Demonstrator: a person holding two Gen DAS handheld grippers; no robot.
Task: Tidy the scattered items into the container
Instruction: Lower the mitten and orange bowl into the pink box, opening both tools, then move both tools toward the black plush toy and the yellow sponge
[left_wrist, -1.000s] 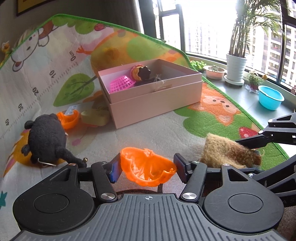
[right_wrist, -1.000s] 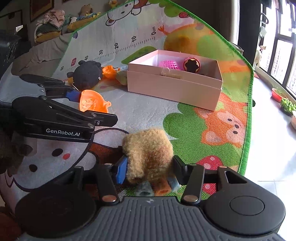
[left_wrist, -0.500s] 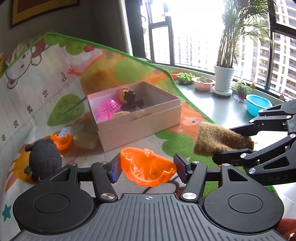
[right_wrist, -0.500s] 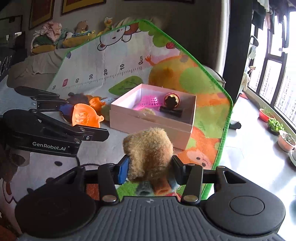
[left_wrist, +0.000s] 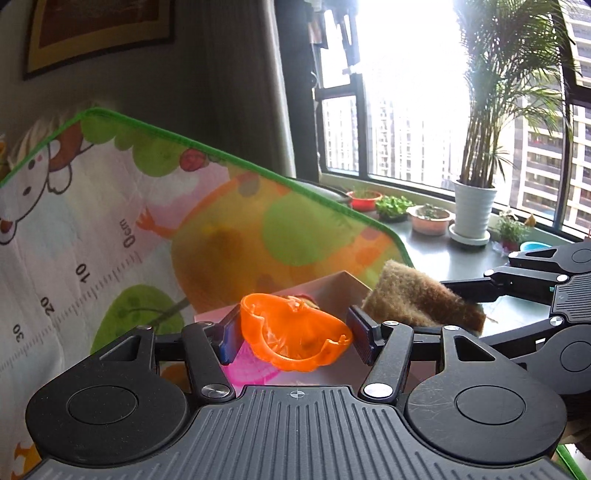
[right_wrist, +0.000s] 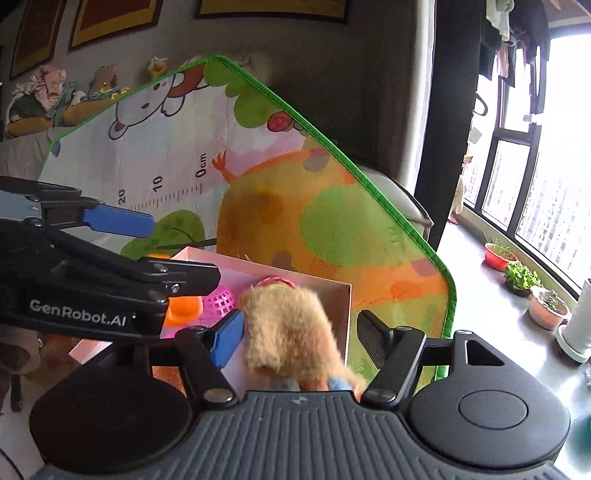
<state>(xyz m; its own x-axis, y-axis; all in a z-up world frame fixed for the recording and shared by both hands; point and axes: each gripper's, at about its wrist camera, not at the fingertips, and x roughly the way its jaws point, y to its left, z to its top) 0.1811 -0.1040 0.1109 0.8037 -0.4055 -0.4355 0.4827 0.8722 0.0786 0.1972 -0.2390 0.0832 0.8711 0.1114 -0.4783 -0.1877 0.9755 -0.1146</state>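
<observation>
Orange plastic cup (left_wrist: 293, 341) sits clenched between the blue pads of the left gripper (left_wrist: 293, 338), held above the near edge of the pink box (right_wrist: 295, 280). In the right wrist view the right gripper (right_wrist: 301, 341) has its fingers (right_wrist: 227, 338) spread apart; the left pad touches the tan plush toy (right_wrist: 291, 334), while a gap shows between the toy and the right pad, so the toy looks released, over the box's right end. A pink mesh ball (right_wrist: 219, 301) lies inside the box. The box rests on a cartoon play mat (right_wrist: 332, 221) with a green border, beside a window sill carrying potted plants (left_wrist: 472, 210)
</observation>
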